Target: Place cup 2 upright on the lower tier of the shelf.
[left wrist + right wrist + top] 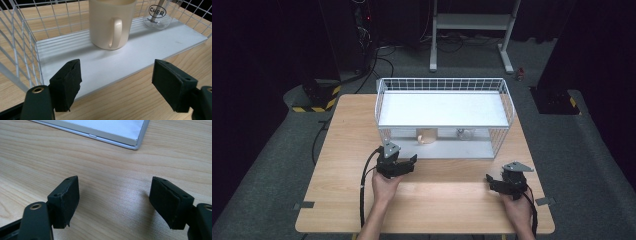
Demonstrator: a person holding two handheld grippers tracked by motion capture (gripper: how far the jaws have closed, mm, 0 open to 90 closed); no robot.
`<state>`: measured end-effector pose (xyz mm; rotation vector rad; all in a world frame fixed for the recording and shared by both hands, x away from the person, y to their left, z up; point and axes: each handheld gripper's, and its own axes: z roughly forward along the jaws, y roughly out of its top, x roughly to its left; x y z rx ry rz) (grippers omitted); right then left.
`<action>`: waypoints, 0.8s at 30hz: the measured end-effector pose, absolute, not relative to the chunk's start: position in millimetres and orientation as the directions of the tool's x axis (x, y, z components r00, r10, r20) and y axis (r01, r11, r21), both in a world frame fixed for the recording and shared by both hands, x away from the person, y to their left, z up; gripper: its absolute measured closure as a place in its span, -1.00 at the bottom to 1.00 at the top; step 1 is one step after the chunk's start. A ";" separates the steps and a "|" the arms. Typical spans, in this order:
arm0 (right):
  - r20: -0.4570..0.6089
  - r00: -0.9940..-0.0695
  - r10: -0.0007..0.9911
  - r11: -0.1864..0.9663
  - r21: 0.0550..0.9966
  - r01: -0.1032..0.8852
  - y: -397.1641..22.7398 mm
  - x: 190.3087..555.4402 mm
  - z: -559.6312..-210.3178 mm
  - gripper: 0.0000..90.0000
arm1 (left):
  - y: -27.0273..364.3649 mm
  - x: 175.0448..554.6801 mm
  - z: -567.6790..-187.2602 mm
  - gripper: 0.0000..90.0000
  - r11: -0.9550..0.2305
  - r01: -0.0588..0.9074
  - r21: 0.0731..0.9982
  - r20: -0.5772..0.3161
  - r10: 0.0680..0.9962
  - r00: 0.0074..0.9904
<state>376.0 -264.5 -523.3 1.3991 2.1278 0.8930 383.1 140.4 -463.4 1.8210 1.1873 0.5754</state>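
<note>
Your left claw (116, 85) gapes wide and empty, aimed at the mug (112, 22) at its 12 o'clock on the rack's (384, 95) lower shelf, handle facing you. Right claw (113, 202), also wide, idles over the tabletop (100, 170).

Grey carpet floor (272, 165), white stand (472, 30) behind, surroundings perhaps dark walls.

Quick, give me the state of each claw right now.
Left claw: open, holding nothing, pointed at the cream mug on the rack's lower shelf.
Right claw: open, holding nothing, over bare table.
</note>
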 end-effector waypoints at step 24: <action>-0.011 -0.392 0.920 0.280 0.719 0.636 -264.5 376.0 -523.3 -0.46 | 158.6 369.7 -459.4 -0.53 -0.136 0.479 0.867 -0.101 0.893 0.439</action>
